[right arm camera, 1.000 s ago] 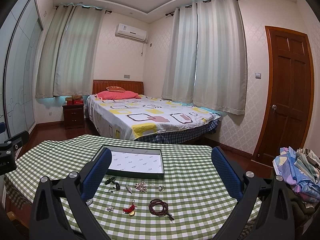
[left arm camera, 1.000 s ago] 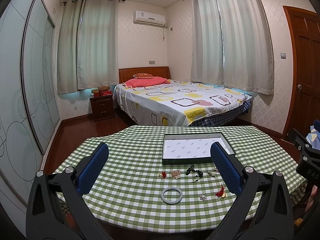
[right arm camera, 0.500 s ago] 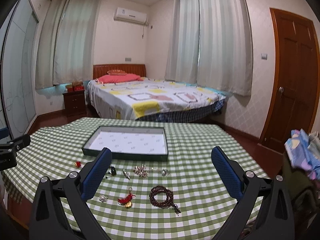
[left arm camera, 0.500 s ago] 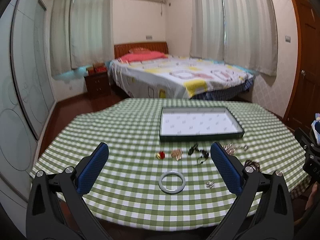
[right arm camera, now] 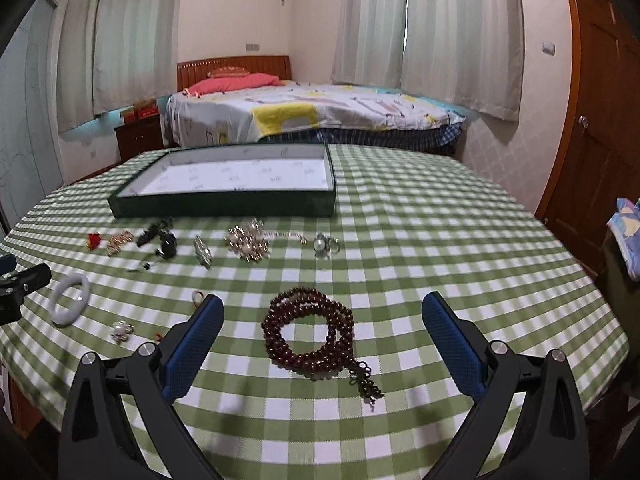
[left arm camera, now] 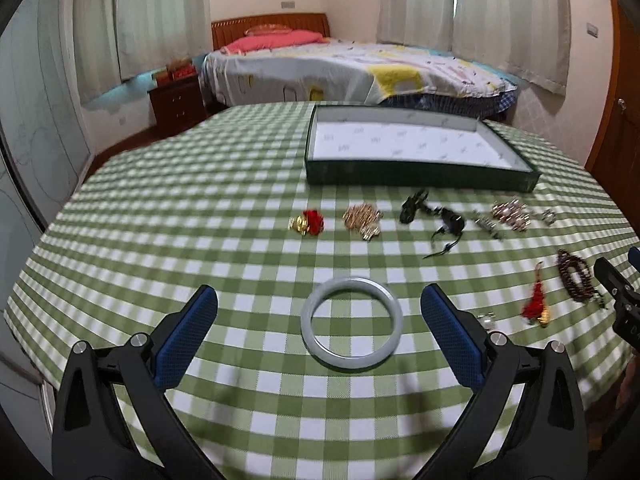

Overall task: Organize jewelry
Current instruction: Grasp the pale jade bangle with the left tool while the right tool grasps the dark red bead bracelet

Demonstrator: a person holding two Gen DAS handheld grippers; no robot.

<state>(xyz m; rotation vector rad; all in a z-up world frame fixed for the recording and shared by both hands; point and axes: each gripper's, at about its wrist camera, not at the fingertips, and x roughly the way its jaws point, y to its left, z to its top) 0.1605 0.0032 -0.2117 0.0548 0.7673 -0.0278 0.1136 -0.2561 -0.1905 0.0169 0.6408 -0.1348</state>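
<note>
A pale jade bangle [left arm camera: 352, 322] lies on the green checked tablecloth, just ahead of and between the fingers of my open left gripper [left arm camera: 318, 312]. A dark red bead bracelet [right arm camera: 310, 332] lies between the fingers of my open right gripper [right arm camera: 322, 320]. Both grippers are empty and hover above the cloth. A shallow dark green tray [left arm camera: 416, 172] with a white lining stands further back; it also shows in the right wrist view [right arm camera: 224, 202]. Small pieces lie in a row before it: a red and gold charm [left arm camera: 308, 222], a gold brooch [left arm camera: 362, 218], a black cord pendant [left arm camera: 434, 218], a pearl cluster [right arm camera: 248, 242].
A red tassel charm [left arm camera: 536, 304] and a small silver piece [right arm camera: 121, 330] lie near the front. The round table's edge [left arm camera: 24, 280] drops off on all sides. A bed, a nightstand and a wooden door [right arm camera: 600, 92] stand behind.
Both grippers have moved forward and down toward the table. The bangle now sits between the left fingers and the bead bracelet between the right fingers. Nothing was picked up.
</note>
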